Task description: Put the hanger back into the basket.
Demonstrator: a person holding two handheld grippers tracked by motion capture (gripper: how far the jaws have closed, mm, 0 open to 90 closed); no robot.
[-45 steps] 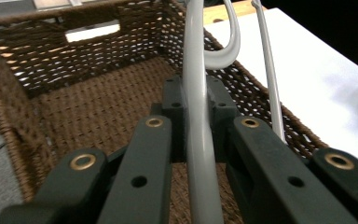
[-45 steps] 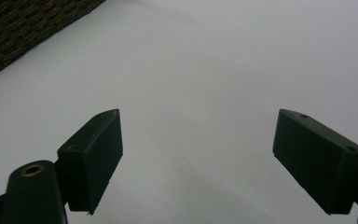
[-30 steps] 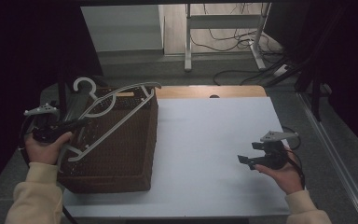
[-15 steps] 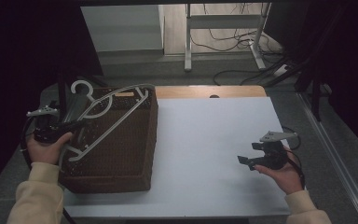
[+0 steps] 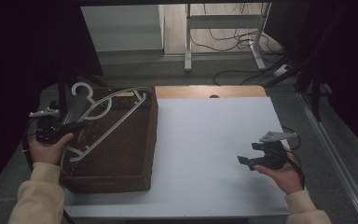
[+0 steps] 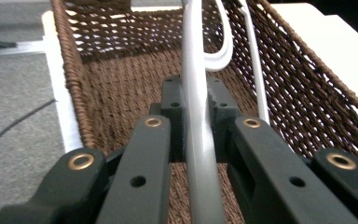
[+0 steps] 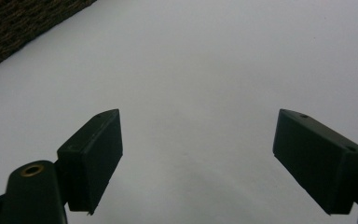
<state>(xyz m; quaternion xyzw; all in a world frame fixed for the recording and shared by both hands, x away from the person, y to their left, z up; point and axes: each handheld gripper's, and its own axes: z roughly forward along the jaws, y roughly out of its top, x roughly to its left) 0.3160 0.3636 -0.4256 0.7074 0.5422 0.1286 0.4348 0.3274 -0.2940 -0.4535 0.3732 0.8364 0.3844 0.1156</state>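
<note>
Open room: I see the white table (image 5: 205, 140) bare from the basket's right wall across to my right gripper (image 5: 248, 161), near the right edge.
Basket: one brown wicker basket (image 5: 121, 158) at the table's left end, its left wall near the table's left edge.
Contents: one white hanger (image 5: 112, 116), slanting up over the rim.
Left gripper (image 6: 200, 135): my jaws clamp the hanger's bar.
Right gripper: my jaws spread wide, empty.

Grey floor (image 5: 242, 70), white table legs (image 5: 189, 42) beyond, tangled cables (image 5: 233, 44), dim surroundings, perhaps dark curtains either side.
</note>
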